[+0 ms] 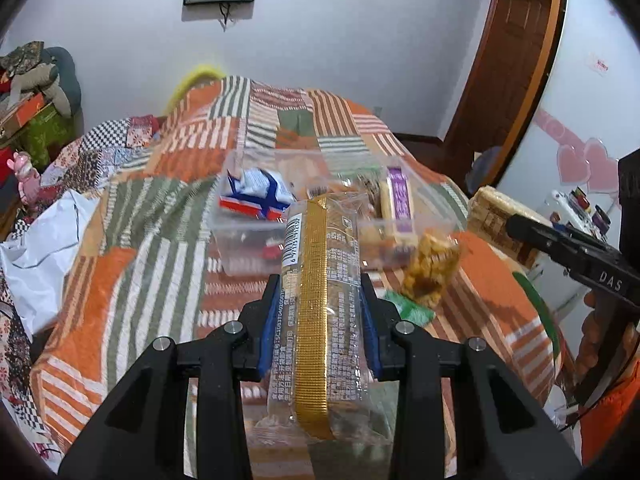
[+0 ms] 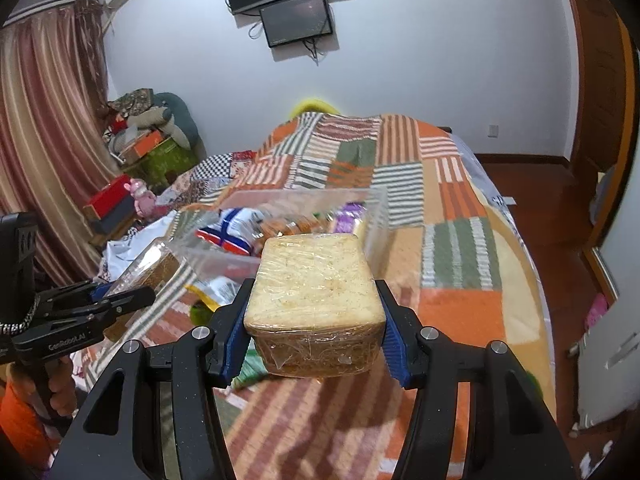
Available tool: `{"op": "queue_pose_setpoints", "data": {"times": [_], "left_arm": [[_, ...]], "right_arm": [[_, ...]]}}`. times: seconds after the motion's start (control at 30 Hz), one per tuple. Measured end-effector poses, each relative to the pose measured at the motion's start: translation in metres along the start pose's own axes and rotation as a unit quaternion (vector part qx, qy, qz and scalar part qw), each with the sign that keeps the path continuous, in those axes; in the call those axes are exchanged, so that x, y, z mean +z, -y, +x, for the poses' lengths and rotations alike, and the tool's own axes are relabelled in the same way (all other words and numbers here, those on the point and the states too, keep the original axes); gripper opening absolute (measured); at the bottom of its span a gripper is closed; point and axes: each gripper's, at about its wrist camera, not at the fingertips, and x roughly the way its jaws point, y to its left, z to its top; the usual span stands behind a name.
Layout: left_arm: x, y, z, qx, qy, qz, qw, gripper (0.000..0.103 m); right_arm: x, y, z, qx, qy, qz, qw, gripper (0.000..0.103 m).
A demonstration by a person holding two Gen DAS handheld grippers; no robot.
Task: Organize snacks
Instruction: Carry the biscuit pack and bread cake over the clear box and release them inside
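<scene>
Carrying the long gold-striped snack packet (image 1: 320, 300) to the clear plastic container (image 1: 240, 248) just ahead of the left gripper (image 1: 320, 316) would go best if the person keeps the blue pads clamped on its crinkly clear wrapper until it hangs over the open top, clear of the loose nut bar (image 1: 430, 276) lying ahead to the right. Seen from the right wrist, the right gripper (image 2: 316, 332) has its jaws closed on a pale rectangular cake block (image 2: 314, 280) in tight cling film, the container (image 2: 376, 216) ahead and slightly left.
</scene>
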Motion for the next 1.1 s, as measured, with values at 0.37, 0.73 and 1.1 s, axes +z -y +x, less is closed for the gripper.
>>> {"op": "queue_pose_setpoints", "data": {"times": [0.37, 0.73, 1.1], "left_arm": [[0.042, -0.017, 0.02, 0.013, 0.021, -0.002, 0.9997, 0.035], [0.069, -0.018, 0.068, 0.016, 0.008, 0.013, 0.9998, 0.035], [0.084, -0.016, 0.12, -0.008, -0.036, 0.011, 0.9993, 0.035]], "right_arm": [[0.025, -0.013, 0.024, 0.013, 0.015, -0.009, 1.0, 0.053], [0.041, -0.009, 0.056, 0.01, 0.006, -0.013, 1.0, 0.053], [0.055, -0.003, 0.091, 0.001, -0.028, -0.04, 0.999, 0.053]]}}
